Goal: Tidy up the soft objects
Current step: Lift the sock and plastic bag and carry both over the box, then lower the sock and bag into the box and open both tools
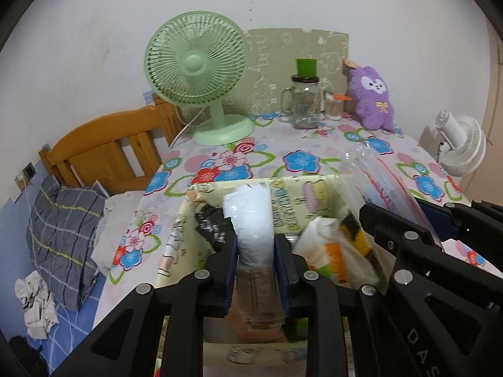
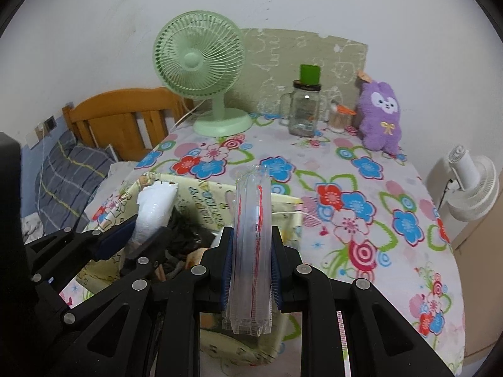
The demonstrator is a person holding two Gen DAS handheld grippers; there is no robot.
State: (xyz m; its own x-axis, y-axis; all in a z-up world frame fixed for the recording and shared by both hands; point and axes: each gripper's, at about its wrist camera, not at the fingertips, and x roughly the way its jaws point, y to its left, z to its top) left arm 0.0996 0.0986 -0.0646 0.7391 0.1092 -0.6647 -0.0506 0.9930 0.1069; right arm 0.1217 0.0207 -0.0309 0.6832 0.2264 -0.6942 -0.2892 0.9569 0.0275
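Soft packets were gripped over the cloth box (image 1: pixel 201 220) on the counter (image 2: pixel 361 163): a white roll (image 1: pixel 253 220) by the left tool (image 1: pixel 255 260), a clear pack (image 2: pixel 253 235) by the right tool (image 2: pixel 253 257). Several items were already stowed; the plush toy (image 2: pixel 378 116) was judged left.

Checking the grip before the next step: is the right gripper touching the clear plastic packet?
Touching. The right wrist view shows the right gripper with both blue pads pressed flat against the clear plastic packet, no gap either side.

place: bedroom | wooden headboard (image 1: pixel 103 147), pillow (image 1: pixel 63 235) (plaid), desk fan (image 1: pixel 196 72)
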